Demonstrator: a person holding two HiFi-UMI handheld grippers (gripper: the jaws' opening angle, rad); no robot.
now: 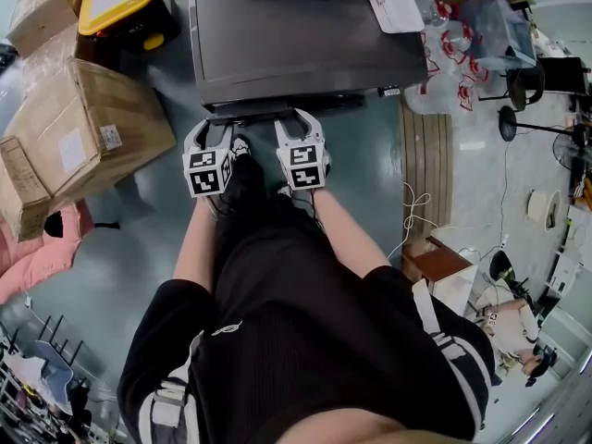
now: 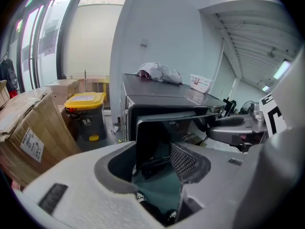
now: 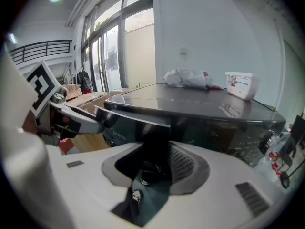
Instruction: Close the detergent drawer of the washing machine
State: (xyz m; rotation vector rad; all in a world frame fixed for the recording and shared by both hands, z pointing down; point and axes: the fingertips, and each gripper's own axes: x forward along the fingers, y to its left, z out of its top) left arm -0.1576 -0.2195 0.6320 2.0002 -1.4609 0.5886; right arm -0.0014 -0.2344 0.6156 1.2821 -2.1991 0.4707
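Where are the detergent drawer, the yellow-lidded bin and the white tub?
detergent drawer (image 2: 157, 133): left gripper view, dark near face.
yellow-lidded bin (image 1: 118, 0): head view, lid centre.
white tub (image 3: 242, 86): right gripper view, labelled side.

- Washer front (image 3: 116, 136): a pale script word, too blurred to read for sure.
- Box (image 2: 32, 144): white shipping label with lines of print, too small to read.
- Tub (image 3: 242, 86): label with blue print, not legible.
- Bin (image 2: 86, 120): dark sticker with pale icons on its front, and a white label on the yellow lid, both unreadable.
- Markers (image 1: 209, 172): black-and-white square codes on the two cubes, no letters.
- Shorts (image 1: 227, 327): small white logo, no readable word.
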